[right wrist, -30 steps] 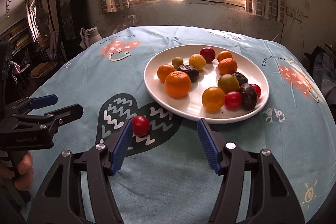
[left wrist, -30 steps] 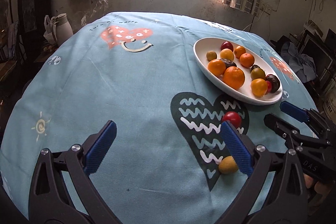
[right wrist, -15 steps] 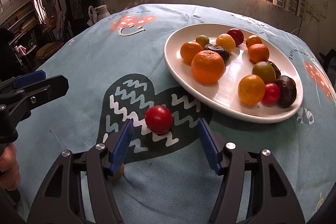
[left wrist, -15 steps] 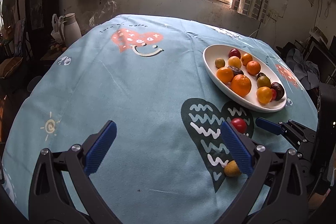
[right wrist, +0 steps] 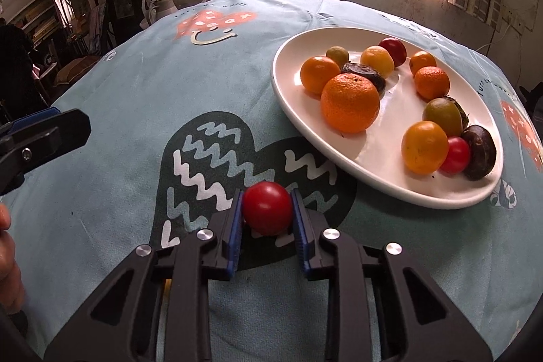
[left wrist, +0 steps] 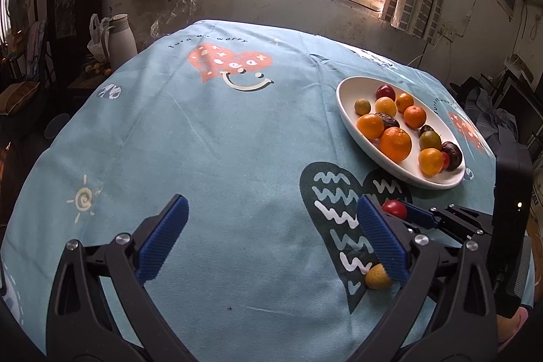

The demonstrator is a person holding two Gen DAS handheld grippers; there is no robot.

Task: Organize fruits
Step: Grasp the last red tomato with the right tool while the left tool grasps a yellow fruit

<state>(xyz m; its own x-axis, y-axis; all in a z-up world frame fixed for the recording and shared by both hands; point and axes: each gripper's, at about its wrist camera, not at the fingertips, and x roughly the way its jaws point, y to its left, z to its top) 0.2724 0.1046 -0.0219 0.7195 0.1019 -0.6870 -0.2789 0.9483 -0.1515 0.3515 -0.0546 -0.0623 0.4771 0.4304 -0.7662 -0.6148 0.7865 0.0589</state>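
A small red tomato [right wrist: 268, 207] rests on the dark heart print of the blue tablecloth, and my right gripper [right wrist: 267, 209] is shut on it, both blue pads pressing its sides. In the left wrist view the same tomato [left wrist: 394, 209] shows just past my right finger, with the right gripper's fingers [left wrist: 420, 216] around it. My left gripper [left wrist: 271, 240] hovers open above the cloth, nothing between its pads. A small yellow fruit [left wrist: 377, 277] lies loose on the cloth beside its right finger. The white oval plate [right wrist: 373, 138] holds several oranges, tomatoes and dark fruits.
A white jug [left wrist: 118, 36] stands beyond the table's far left edge. The table drops off at the left and right; a wall with a bright window lies behind it. A person's hand [right wrist: 8, 260] shows at the left edge of the right wrist view.
My right gripper moved forward and down to the red tomato, then its jaws went from wide open to shut on it. The left gripper stayed open and nearly still.
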